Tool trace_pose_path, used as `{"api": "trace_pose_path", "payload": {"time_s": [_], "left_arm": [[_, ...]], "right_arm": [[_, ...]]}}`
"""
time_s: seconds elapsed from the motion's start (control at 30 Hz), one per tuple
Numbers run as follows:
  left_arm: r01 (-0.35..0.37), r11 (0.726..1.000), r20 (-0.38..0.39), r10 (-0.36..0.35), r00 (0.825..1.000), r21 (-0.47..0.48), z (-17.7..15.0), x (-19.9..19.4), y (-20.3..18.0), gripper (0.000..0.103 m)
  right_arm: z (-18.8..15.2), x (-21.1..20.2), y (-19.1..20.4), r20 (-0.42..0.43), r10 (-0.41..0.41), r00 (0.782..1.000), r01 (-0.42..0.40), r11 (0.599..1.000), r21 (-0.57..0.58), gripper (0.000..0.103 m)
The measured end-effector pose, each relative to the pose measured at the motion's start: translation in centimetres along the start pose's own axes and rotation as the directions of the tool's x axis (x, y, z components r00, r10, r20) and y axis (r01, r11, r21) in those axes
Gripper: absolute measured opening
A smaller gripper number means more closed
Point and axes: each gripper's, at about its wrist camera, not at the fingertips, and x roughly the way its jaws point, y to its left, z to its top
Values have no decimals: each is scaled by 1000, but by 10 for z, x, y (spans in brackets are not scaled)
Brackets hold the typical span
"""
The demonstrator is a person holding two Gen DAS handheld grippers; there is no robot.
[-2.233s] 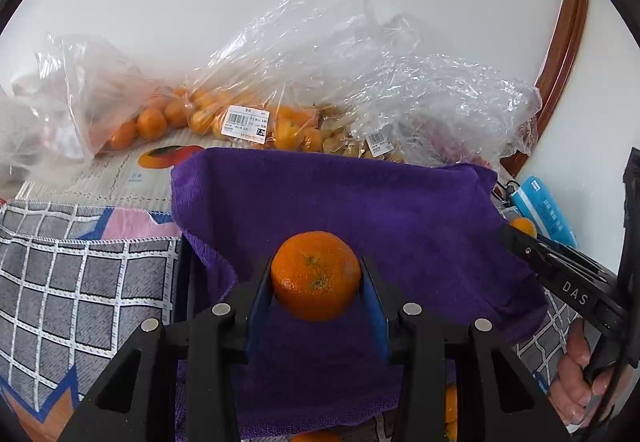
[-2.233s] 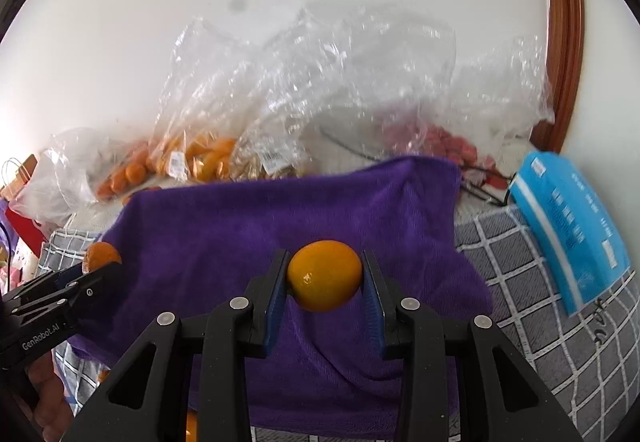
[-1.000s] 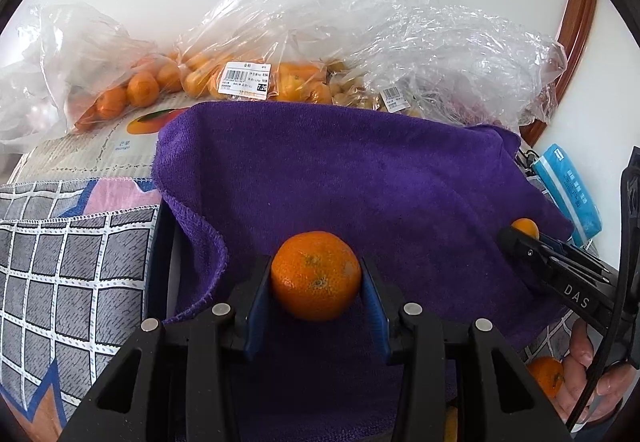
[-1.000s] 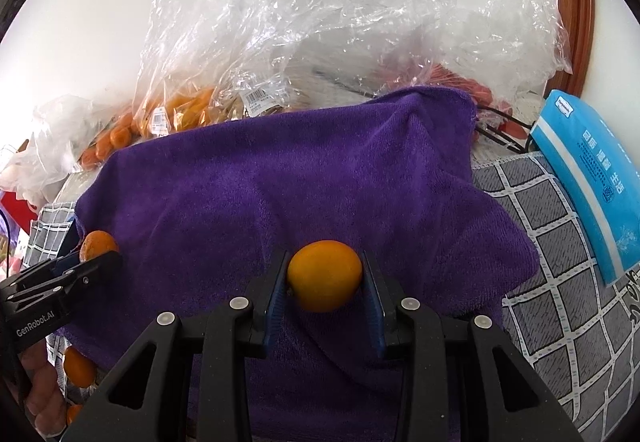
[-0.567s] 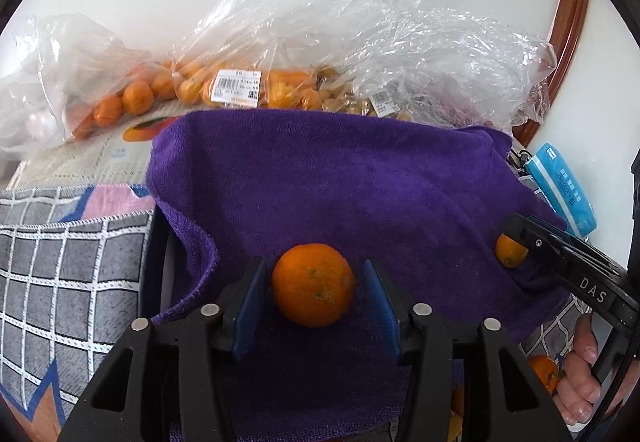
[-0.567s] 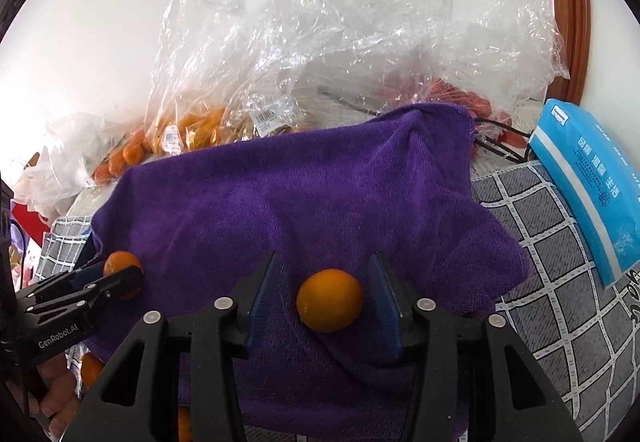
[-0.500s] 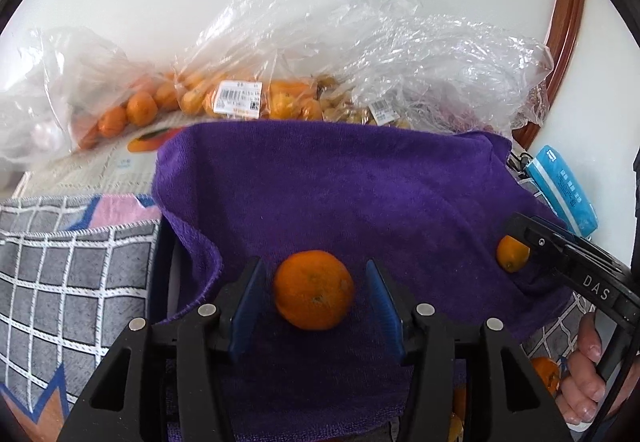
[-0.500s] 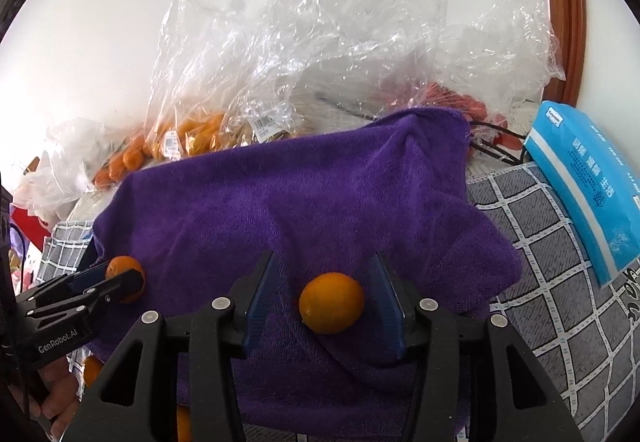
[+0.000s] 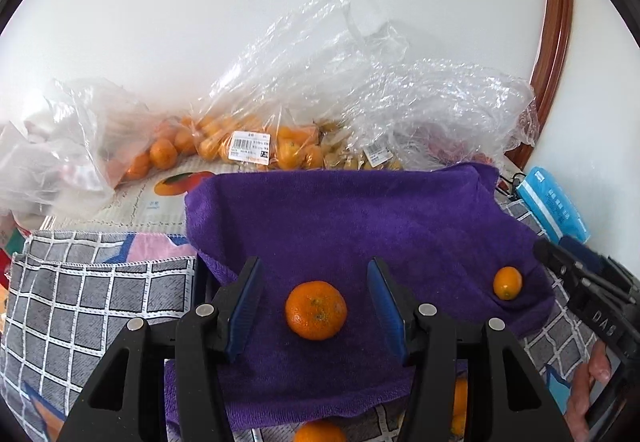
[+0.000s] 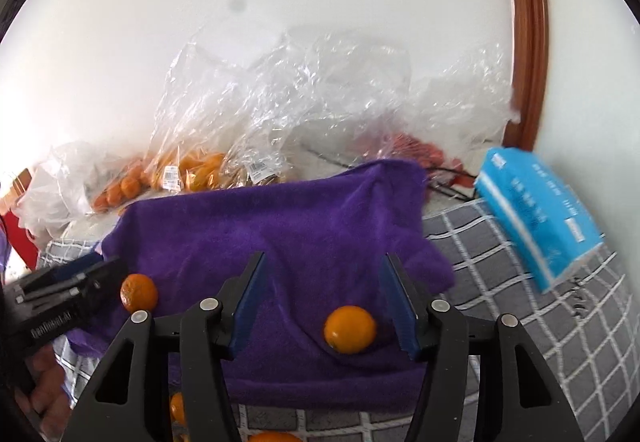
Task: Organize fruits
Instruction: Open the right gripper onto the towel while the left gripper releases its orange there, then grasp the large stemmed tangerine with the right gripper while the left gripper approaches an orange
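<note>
Your left tool [image 9: 316, 302] stands wide open with a mandarin [image 9: 316, 310] lying free between its fingers on the purple towel [image 9: 352, 218], touching neither pad. Your right tool [image 10: 326, 302] is just as wide open, and a smoother orange [image 10: 350, 329] rests on the same towel nearer its right finger, apart from both. Behind the towel, clear bags of fruit [image 9: 256, 142] lie against the wall, and a blue pack [image 10: 536, 210] sits on the checked cloth [image 10: 512, 290] to the right.
</note>
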Motion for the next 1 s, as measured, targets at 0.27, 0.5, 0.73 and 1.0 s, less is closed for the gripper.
{"api": "trace_pose_path", "payload": {"time_s": [0.27,0.5,0.73,1.0], "left_arm": [[52,999,-56,-51,997,10,-19,-28,5,57],[20,1000,-90,-20,996,-7,-44,-43,28,57],[9,999,-103,-14,995,-41,-66,-53,50,57],[34,999,-146,-37,989,-23,-88,-53,53,57]], "right_arm": [[-27,-21,-18,-109,55,993,-47,996,75,58],[-52,-29,-5,-152,76,986,-64,995,80,59],[-76,-30,13,-195,91,977,-77,994,77,59],[-88,-35,28,-205,74,976,-67,997,42,60]]}}
